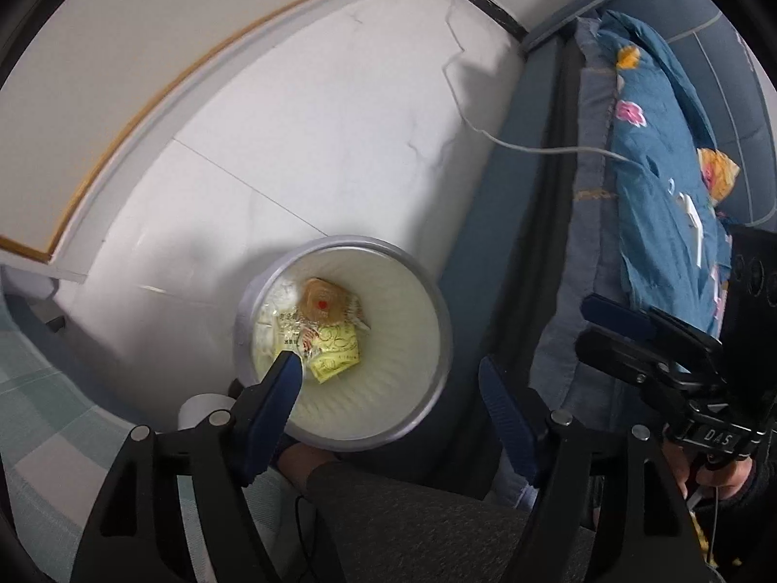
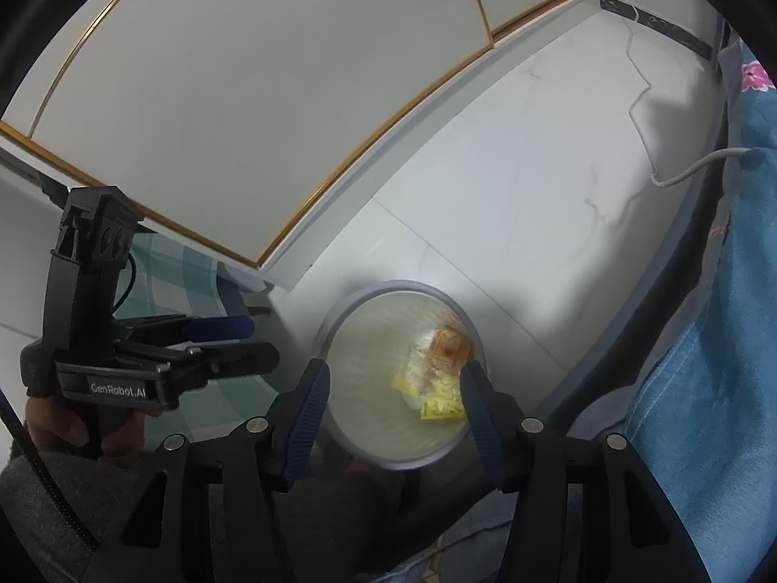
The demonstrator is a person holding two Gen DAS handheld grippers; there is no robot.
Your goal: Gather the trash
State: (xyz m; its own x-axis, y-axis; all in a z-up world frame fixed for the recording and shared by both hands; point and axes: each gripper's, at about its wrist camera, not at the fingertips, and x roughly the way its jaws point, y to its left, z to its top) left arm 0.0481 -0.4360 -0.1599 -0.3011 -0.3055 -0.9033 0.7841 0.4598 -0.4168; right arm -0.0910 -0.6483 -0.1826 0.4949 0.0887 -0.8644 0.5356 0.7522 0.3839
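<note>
**Both claws empty above the bin; wrappers lie at the bottom**

Nearest to me, my left claw (image 1: 388,379) hangs spread over the waste bin (image 1: 439,340) with nothing between its blue pads (image 1: 284,379). One pad overlaps the bin's mouth in my view and the other sits outside the rim towards the bed. My right claw (image 2: 393,396) is likewise spread and holds nothing, and its pads frame the same bin (image 2: 340,330) from above. A grey-clad knee (image 1: 388,500) shows just below the bin.

The trash rests inside the bin, on its floor. I count a tan, squarish wrapper with a red spot (image 1: 323,301) on top, a yellow printed packet (image 1: 337,354) beside it, and clear crinkled film (image 1: 281,320) under both. In my judgement all of it is light, thin and soft. It should crumple under the pads and may slip if pinched on a flat face. A raised edge or folded corner is the better hold. Nothing looks fragile.

The bin itself is round, pale and ribbed inside, with a grey rim, and it stands on the white tiled floor (image 1: 291,145). It looks light and rigid, best taken at the rim.

Farther off, a white cable (image 1: 485,131) trails across the tiles to the bed with the blue floral cover (image 1: 650,155). White cabinet doors with gold trim (image 2: 243,97) close the background.
</note>
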